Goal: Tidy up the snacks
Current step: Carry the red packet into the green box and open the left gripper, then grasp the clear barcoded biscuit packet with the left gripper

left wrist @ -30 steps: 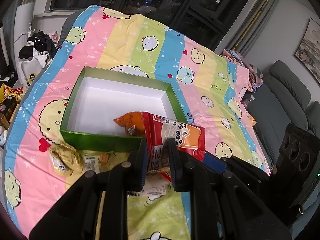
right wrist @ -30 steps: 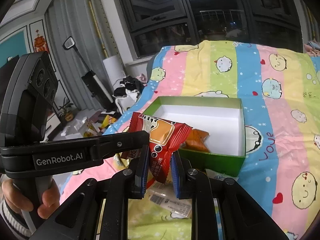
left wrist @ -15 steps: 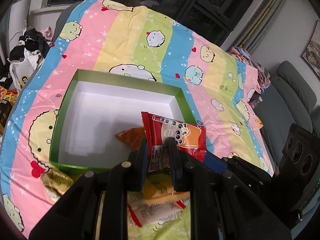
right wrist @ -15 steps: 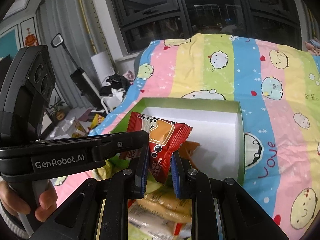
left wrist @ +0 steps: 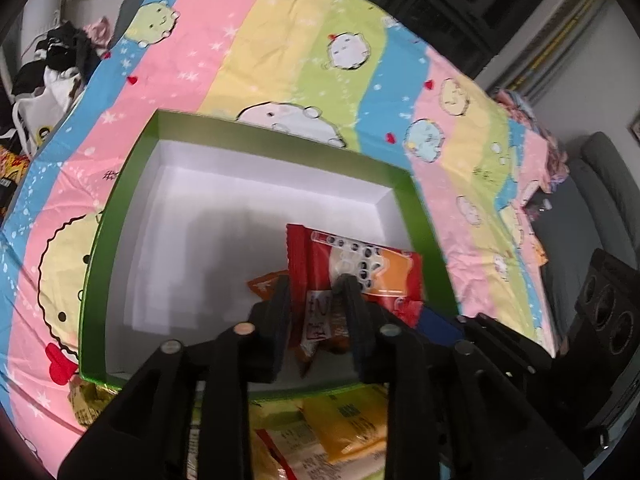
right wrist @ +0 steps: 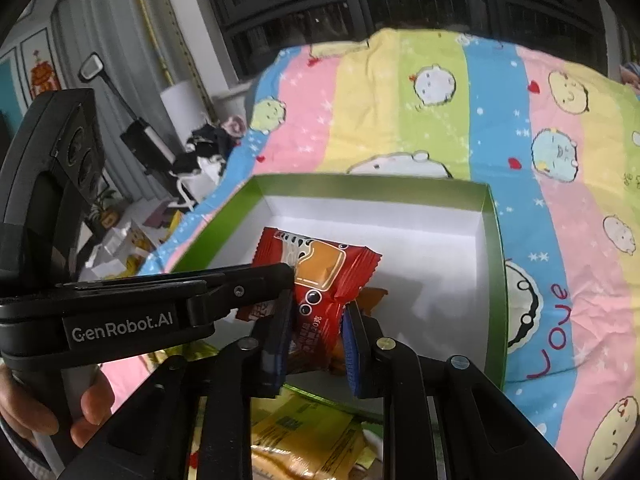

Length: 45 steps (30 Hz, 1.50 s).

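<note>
Both grippers grip one red snack packet [left wrist: 352, 268], which also shows in the right wrist view [right wrist: 320, 276]. My left gripper [left wrist: 316, 292] is shut on its left end and my right gripper [right wrist: 318, 312] is shut on its lower end. The packet hangs over the near right part of a green box with a white inside [left wrist: 132, 184], also seen in the right wrist view [right wrist: 494, 264]. A small orange packet [left wrist: 264, 282] lies on the box floor just under the red one; it also shows in the right wrist view [right wrist: 372, 298].
The box sits on a striped cartoon bedsheet [left wrist: 280, 48]. Yellow snack packets [left wrist: 344, 424] lie in front of the box's near wall, also in the right wrist view [right wrist: 304, 436]. Clothes and clutter [left wrist: 52, 64] lie off the bed's left side. A grey sofa [left wrist: 600, 184] stands right.
Both grippers have carried the red packet forward from in front of the box to over its inside. The box now fills more of both views.
</note>
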Motion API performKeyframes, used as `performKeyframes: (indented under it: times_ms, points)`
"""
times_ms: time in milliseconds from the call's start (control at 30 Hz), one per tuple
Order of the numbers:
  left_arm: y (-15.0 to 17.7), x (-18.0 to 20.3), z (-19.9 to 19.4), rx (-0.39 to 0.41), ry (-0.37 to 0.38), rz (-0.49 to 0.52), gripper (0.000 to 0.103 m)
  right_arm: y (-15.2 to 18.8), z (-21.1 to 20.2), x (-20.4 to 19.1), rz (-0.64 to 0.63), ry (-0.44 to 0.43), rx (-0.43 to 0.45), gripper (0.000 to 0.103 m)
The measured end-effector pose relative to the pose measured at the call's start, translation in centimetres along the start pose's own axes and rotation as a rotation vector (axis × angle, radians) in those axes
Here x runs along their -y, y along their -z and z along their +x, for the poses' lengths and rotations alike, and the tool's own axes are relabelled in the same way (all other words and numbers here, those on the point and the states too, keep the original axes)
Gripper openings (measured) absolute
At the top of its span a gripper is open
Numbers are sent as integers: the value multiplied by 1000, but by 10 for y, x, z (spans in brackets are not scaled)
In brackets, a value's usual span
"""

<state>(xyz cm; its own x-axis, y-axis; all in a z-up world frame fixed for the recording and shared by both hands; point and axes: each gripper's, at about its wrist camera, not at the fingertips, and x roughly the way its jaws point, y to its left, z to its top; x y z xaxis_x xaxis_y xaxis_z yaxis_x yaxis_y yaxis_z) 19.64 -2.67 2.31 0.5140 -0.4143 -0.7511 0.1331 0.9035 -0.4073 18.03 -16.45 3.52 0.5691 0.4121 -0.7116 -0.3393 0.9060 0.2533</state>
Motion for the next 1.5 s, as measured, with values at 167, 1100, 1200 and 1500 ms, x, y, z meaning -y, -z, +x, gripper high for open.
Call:
performKeyframes:
  times_ms: [167,1100,1200,1500]
  points:
    - [-1,-13,-11,26,-34,-50,70,3,-3,11,39,18,5,45]
    - [114,-45,-97,30,15,-90,90,100,-101,19,135,-19,-58,52]
    - [130,-39,-86,-4,12,-61,90,114,-96,19,144,-18,-96,52]
    - [151,-31,-53,-58,-10,-25,87,137,-76,17,159,-30,-144,52]
